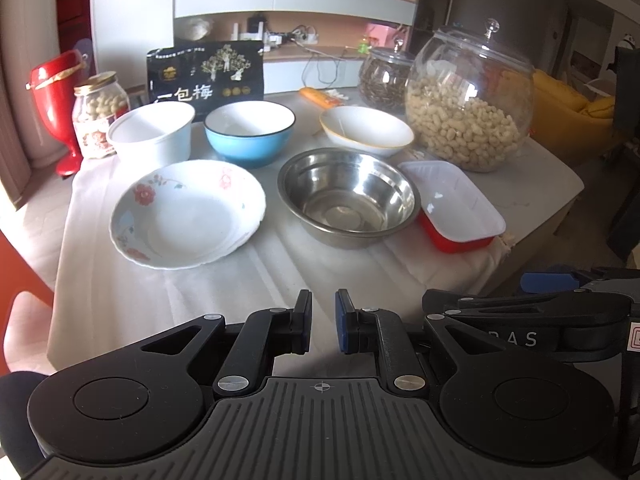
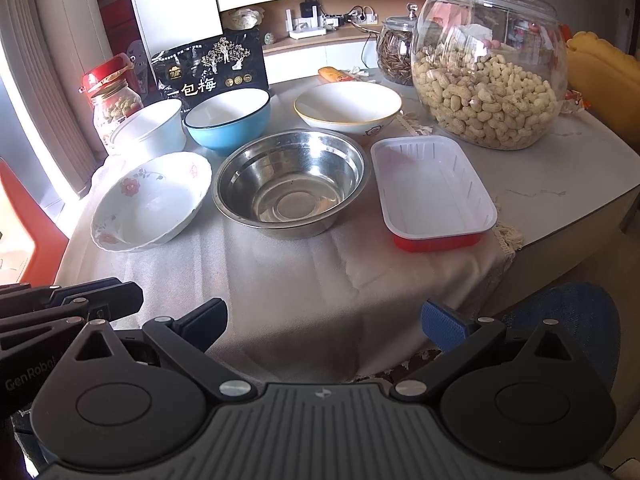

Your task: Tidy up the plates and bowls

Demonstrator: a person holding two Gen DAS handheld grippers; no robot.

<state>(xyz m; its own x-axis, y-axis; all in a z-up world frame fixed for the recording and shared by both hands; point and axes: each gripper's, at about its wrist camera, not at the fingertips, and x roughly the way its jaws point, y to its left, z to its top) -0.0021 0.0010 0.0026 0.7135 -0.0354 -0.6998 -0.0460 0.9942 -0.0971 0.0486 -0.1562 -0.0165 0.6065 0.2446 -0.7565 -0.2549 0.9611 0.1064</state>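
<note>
Closest in, both grippers hang over the near edge of the cloth-covered table point(image 2: 288, 300) with nothing between the fingers: the left gripper point(image 1: 323, 320) has its jaws pulled in to a narrow gap but not touching, and the right gripper point(image 2: 324, 320) is spread wide. All the dishes sit well ahead of both sets of jaws, none touching them. The front row has three things: a flowered plate point(image 1: 188, 214) on the left, a steel bowl point(image 1: 349, 196) in the middle, just beside it, and a red tray with a white inside point(image 2: 434, 194) on the right. The tray is the only long one, and its long axis runs away from the grippers, tilted a bit toward the right in the right wrist view. Behind those are three more bowls in a row: a white tub point(image 1: 153, 132), a blue bowl point(image 1: 250, 134) right up against it, and a white bowl with a yellow rim point(image 2: 348, 108) standing apart. So that's five round dishes plus one tray, all upright and open side up. Further back are a big glass jar of peanuts point(image 2: 488, 68), a smaller jar of dark seeds point(image 2: 396, 54), a little peanut jar point(image 1: 100, 114), a red cup point(image 1: 60, 96) and a black snack bag point(image 1: 206, 74).
</note>
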